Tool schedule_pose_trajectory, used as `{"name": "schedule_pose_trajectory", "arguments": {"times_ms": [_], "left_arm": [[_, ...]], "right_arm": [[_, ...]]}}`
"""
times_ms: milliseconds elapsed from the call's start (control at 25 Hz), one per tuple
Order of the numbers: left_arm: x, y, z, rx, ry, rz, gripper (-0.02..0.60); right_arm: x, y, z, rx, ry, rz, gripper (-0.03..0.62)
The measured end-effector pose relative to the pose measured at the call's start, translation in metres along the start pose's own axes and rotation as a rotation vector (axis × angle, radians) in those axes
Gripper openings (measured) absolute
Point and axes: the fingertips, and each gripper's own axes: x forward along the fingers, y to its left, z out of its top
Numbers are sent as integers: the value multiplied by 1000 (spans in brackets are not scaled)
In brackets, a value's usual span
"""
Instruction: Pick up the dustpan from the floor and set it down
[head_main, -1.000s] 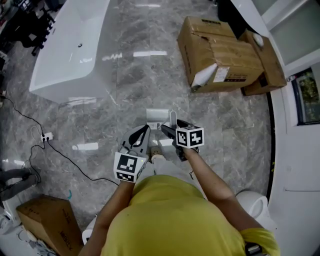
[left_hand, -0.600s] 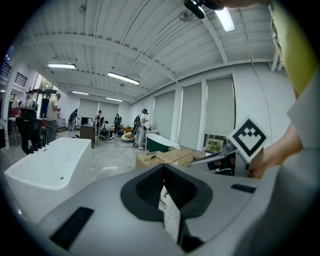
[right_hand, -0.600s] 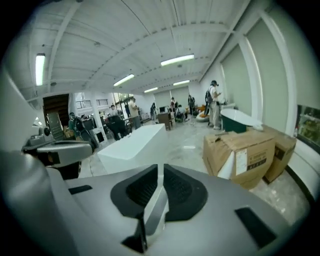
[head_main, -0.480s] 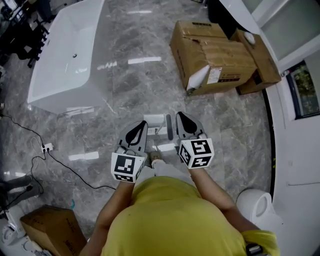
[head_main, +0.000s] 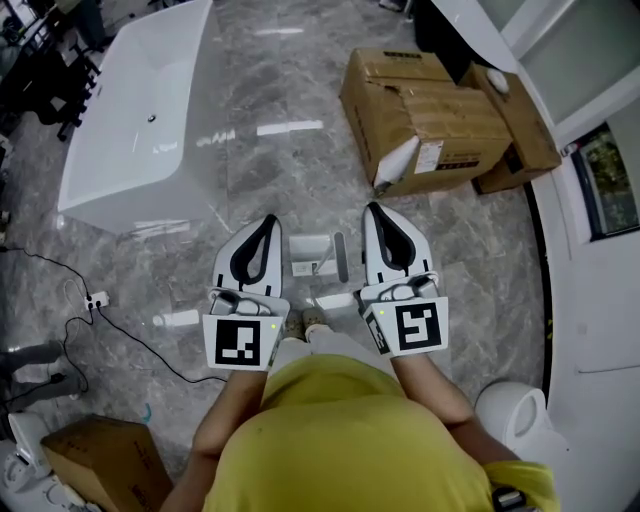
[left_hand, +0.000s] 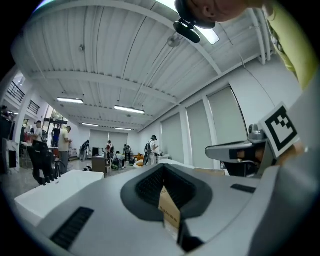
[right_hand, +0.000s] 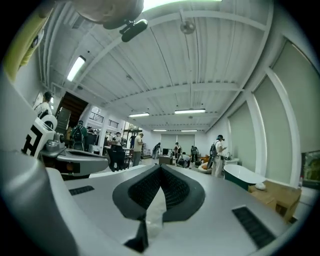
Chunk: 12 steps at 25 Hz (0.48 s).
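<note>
The white dustpan (head_main: 311, 247) lies on the grey marble floor (head_main: 300, 160) with its grey handle (head_main: 340, 256) beside it, just ahead of the person's shoes. Both grippers are held up above it, level and side by side, one on each side of the dustpan in the head view. The left gripper (head_main: 268, 219) is shut with nothing in it. The right gripper (head_main: 374, 208) is shut and empty too. In the left gripper view the left gripper (left_hand: 162, 169) shows closed tips, and the right gripper (right_hand: 160, 167) does the same in its own view. Neither touches the dustpan.
A white bathtub (head_main: 140, 120) stands at the far left. Cardboard boxes (head_main: 430, 110) sit at the far right, another box (head_main: 95, 460) at bottom left. A black cable with a power strip (head_main: 95, 298) runs along the left. A white fixture (head_main: 515, 415) is at bottom right. People stand far off.
The right gripper, which was low and tilted by the dustpan's handle, has risen and turned level. The left gripper rose too. The dustpan stays on the floor.
</note>
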Motion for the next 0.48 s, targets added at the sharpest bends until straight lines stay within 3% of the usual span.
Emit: {"name": "schedule_pose_trajectory", "arguments": {"times_ms": [480], "left_arm": [[-2,7,10,23,-8,38,0]], "right_arm": [[6,-2,-8,21,26,9,9]]}}
